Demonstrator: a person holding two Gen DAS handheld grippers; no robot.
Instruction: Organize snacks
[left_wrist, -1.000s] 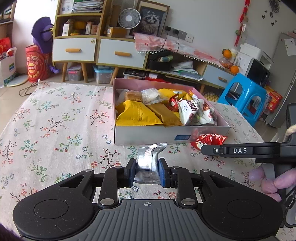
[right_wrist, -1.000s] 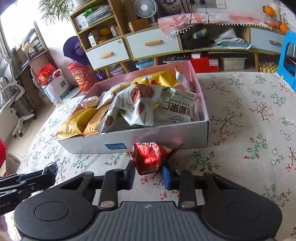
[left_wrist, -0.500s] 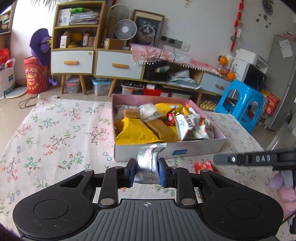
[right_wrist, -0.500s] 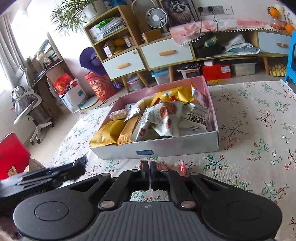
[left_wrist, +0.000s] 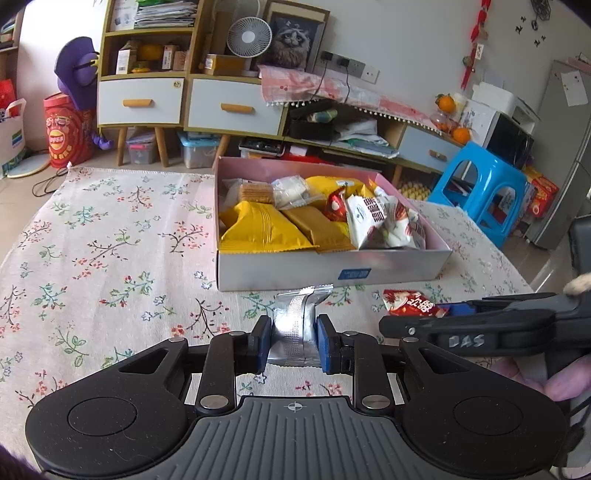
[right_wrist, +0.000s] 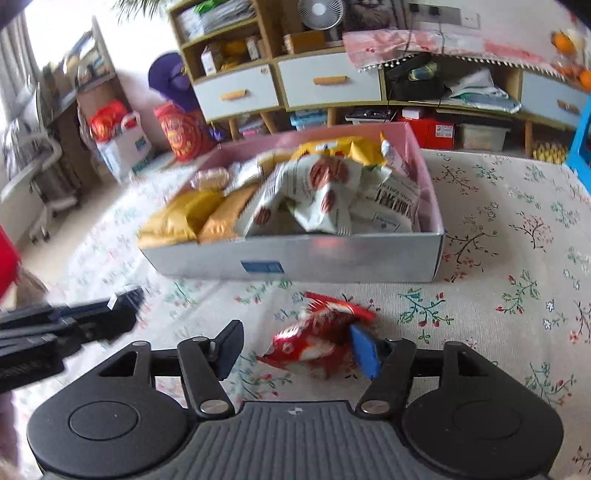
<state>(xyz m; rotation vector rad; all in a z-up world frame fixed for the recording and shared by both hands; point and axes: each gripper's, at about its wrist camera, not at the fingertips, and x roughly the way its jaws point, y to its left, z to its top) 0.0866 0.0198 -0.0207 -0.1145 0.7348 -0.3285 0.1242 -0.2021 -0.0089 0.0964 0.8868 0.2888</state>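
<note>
A pink-lined snack box (left_wrist: 332, 269) holds several yellow, white and red packets on the floral tablecloth. My left gripper (left_wrist: 294, 341) is shut on a silver foil packet (left_wrist: 295, 325) just in front of the box. My right gripper (right_wrist: 297, 349) is open, its fingers astride a red snack packet (right_wrist: 317, 332) that lies on the cloth near the box's front wall (right_wrist: 332, 260). The red packet (left_wrist: 413, 304) and the right gripper's side also show in the left wrist view. The right view is blurred.
The tablecloth (left_wrist: 110, 240) spreads to the left of the box. A blue stool (left_wrist: 480, 199) stands beyond the table's right edge. Cabinets and shelves (left_wrist: 184, 99) line the far wall.
My right gripper was shut half a second ago and has opened around the red packet, which lies on the cloth. My left gripper still holds the silver packet, a little farther back from the box.
</note>
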